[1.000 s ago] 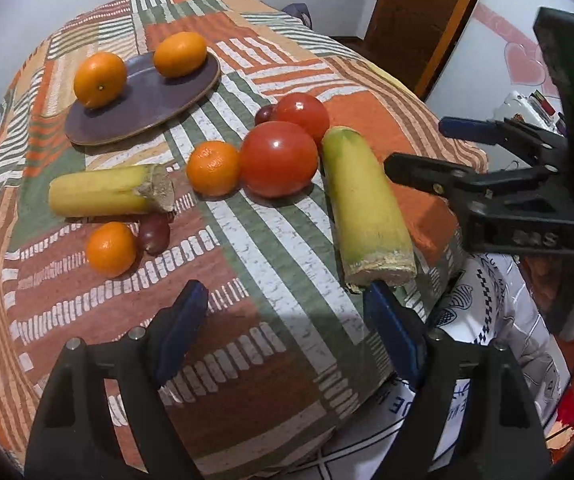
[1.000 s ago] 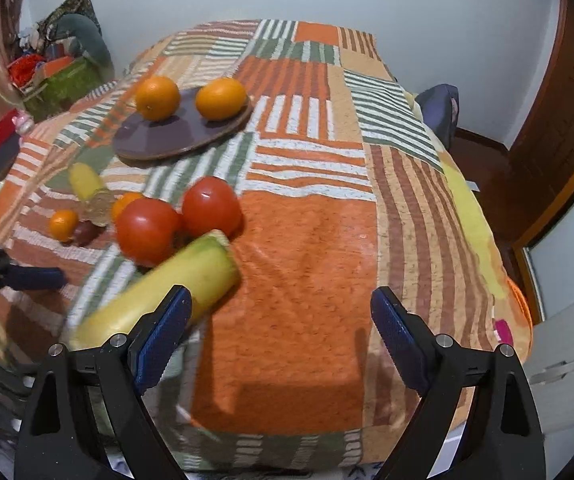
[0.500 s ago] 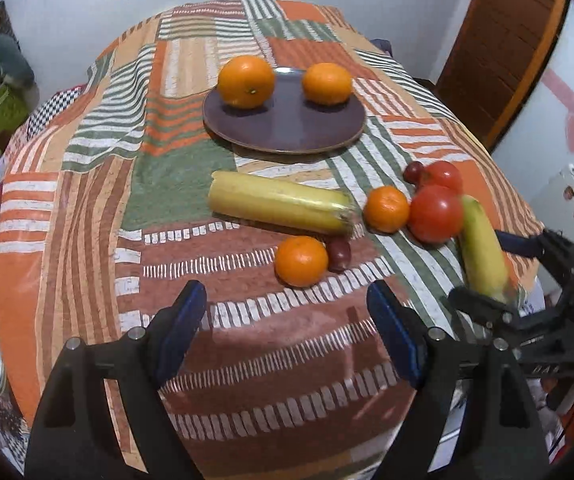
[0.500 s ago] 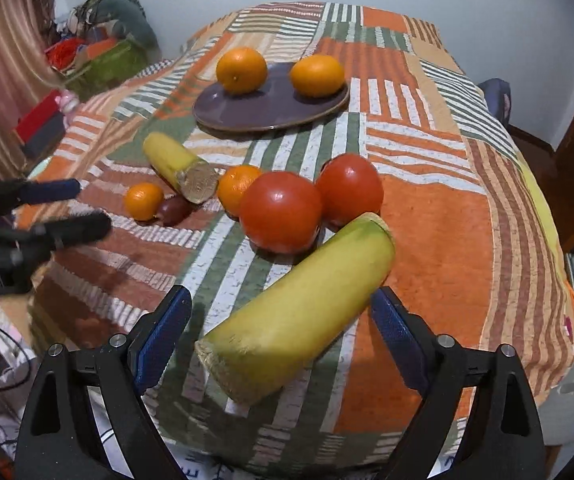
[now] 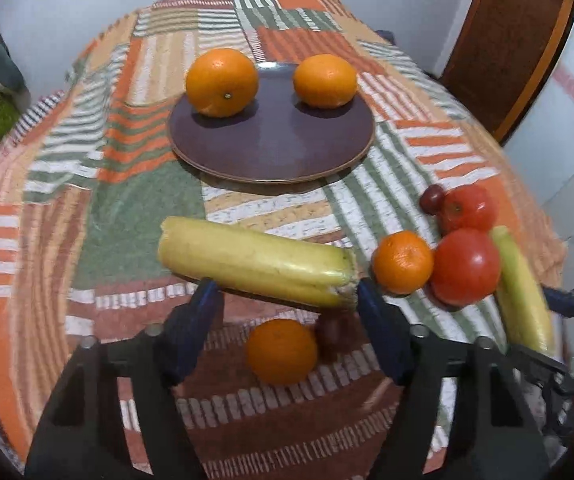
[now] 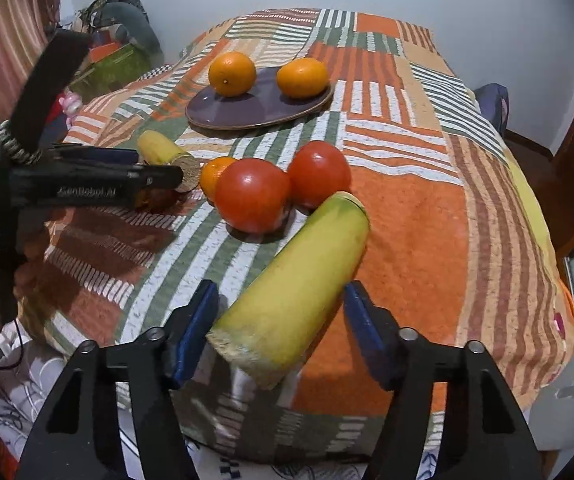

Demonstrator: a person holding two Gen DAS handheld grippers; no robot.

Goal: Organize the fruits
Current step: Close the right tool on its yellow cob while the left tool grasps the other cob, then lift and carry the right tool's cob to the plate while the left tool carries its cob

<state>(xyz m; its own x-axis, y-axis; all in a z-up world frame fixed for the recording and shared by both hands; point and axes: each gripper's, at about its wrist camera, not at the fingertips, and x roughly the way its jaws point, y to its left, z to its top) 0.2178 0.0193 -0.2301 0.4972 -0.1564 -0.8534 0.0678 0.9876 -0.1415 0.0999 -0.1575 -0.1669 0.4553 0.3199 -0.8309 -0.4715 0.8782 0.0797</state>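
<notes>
A dark purple plate (image 5: 271,148) at the far middle of the table carries two oranges (image 5: 222,82) (image 5: 325,81). My left gripper (image 5: 287,312) hovers low, jaws closing, over a small orange (image 5: 282,351) and a dark grape (image 5: 331,334). Its pads touch neither, and a yellow banana piece (image 5: 255,264) lies just past its tips. My right gripper (image 6: 279,328) has its jaws closing around a bigger banana piece (image 6: 299,272) lying on the cloth. Its pads stand close to the sides, and I see no firm press. The left gripper (image 6: 87,184) is also in the right wrist view.
Two red tomatoes (image 6: 253,194) (image 6: 319,174), another small orange (image 6: 215,174) and a second grape (image 5: 431,199) cluster beside the big banana piece. The patchwork cloth (image 6: 407,208) ends at the table's near edge. Clutter lies on the floor far left (image 6: 111,64), and a wooden door (image 5: 507,40) stands at the right.
Both pairs of jaws have narrowed. The left gripper swung left from the table's right edge to the small orange and grape. The right gripper drew in around the big banana piece.
</notes>
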